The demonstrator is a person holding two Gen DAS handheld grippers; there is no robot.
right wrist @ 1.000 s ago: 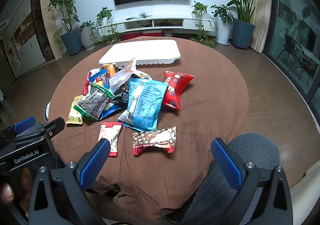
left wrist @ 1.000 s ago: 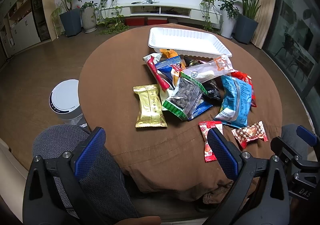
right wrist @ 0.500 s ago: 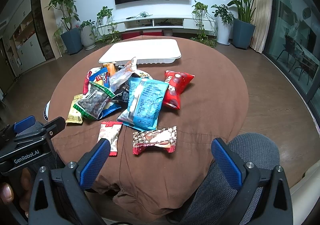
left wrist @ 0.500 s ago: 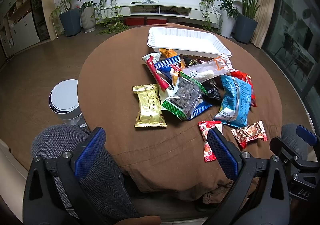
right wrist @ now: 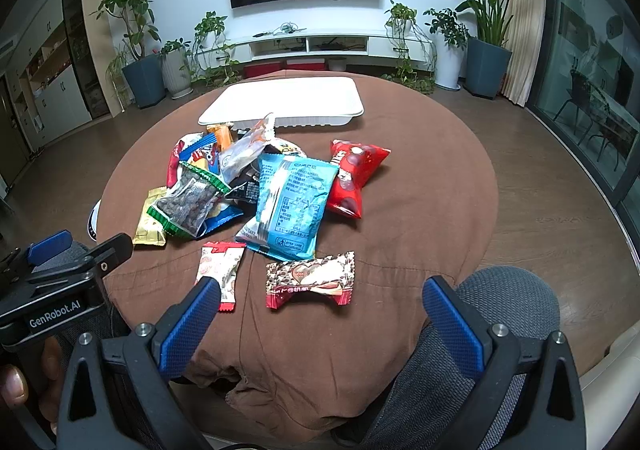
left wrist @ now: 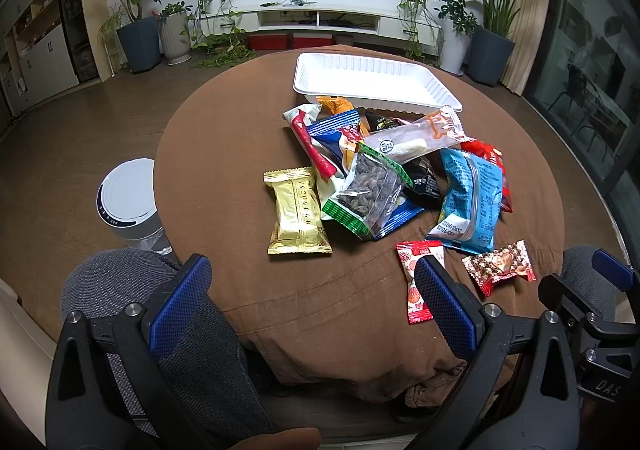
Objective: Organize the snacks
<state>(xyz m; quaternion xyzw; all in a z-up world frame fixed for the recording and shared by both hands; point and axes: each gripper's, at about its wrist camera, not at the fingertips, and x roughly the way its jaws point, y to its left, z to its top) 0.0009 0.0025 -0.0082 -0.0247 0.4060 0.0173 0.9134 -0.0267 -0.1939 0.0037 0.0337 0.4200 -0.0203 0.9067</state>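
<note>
Snacks lie in a heap on the round brown table, and next to nothing has changed in the last second. Both tools hang low at the near edge, just where they were, so the sorting has not begun.

The left gripper has its blue fingers wide apart and holds nothing. The right gripper is wide apart too, and holds nothing.

The white tray sits at the far side with nothing in it. I think the snacks should go there.

Nearest the right gripper lies a brown candy. Just left of it is a small red and white packet. A gold bar lies alone on the left side. These three are easy to pick first.

The big blue bag, the red bag and the green-edged nut bag lean on each other in the middle. That heap stands between the grippers and the tray, so a hand must lift over it. A gray chair sits close by the near edge.
</note>
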